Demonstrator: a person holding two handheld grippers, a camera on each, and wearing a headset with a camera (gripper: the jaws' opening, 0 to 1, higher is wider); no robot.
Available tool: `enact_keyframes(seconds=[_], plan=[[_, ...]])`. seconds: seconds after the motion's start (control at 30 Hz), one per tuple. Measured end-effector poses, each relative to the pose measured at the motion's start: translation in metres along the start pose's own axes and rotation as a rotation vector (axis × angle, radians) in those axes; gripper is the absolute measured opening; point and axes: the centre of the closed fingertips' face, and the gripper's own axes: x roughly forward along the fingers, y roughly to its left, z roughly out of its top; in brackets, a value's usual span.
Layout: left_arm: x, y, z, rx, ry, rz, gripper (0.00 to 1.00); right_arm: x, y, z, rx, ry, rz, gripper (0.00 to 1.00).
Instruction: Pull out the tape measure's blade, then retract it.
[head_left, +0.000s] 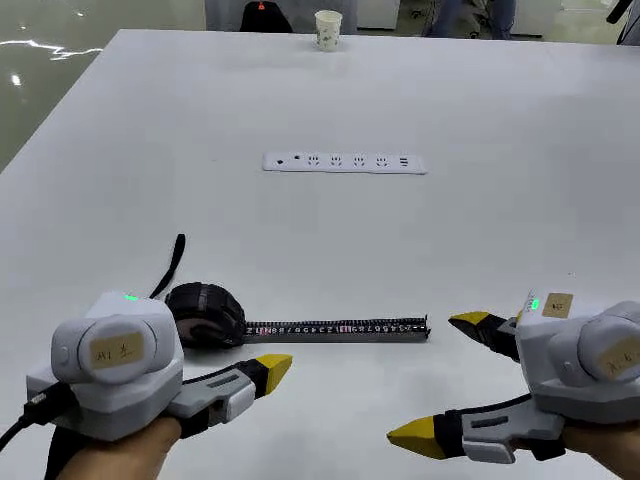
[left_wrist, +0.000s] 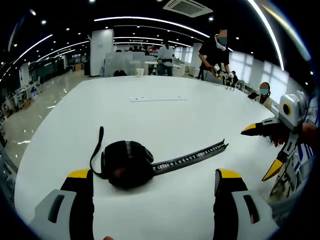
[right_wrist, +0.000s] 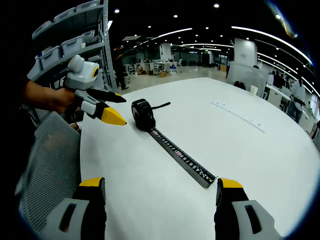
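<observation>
A black tape measure (head_left: 205, 314) lies on the white table (head_left: 330, 110), its blade (head_left: 340, 329) drawn out to the right and lying flat. My left gripper (head_left: 225, 345) is open just in front of the case (left_wrist: 126, 162), not touching it. My right gripper (head_left: 445, 378) is open right of the blade's end hook (head_left: 425, 327), a short gap away. In the right gripper view the blade (right_wrist: 181, 156) runs from the case (right_wrist: 143, 114) toward my jaws, ending between them at the hook (right_wrist: 210, 181). The case's black wrist strap (head_left: 171, 266) trails off to the back left.
A white power strip (head_left: 344, 162) lies across the middle of the table. A paper cup (head_left: 328, 29) stands near the far edge. People stand and sit beyond the table's far right side (left_wrist: 215, 50). Shelving with bins (right_wrist: 75, 40) rises at the left of the right gripper view.
</observation>
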Motion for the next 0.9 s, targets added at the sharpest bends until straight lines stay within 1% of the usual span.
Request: enact_keyframes(seconds=[0.2,0.37,0.6,0.9], plan=[[0.006,0.004,0.001,-0.002,0.001,0.005,0.99,0.003,-0.008,-0.005,-0.036,0.024,0.029,0.90],[0.012,0.008,0.000,-0.010,0.007,0.012,0.99,0.006,-0.017,-0.009,-0.054,0.041,0.041,0.86],[0.018,0.011,0.000,-0.011,0.008,0.020,0.99,0.013,-0.023,-0.016,-0.078,0.062,0.074,0.84],[0.025,0.021,0.003,-0.020,0.003,0.037,0.99,0.020,-0.036,-0.025,-0.103,0.084,0.084,0.79]])
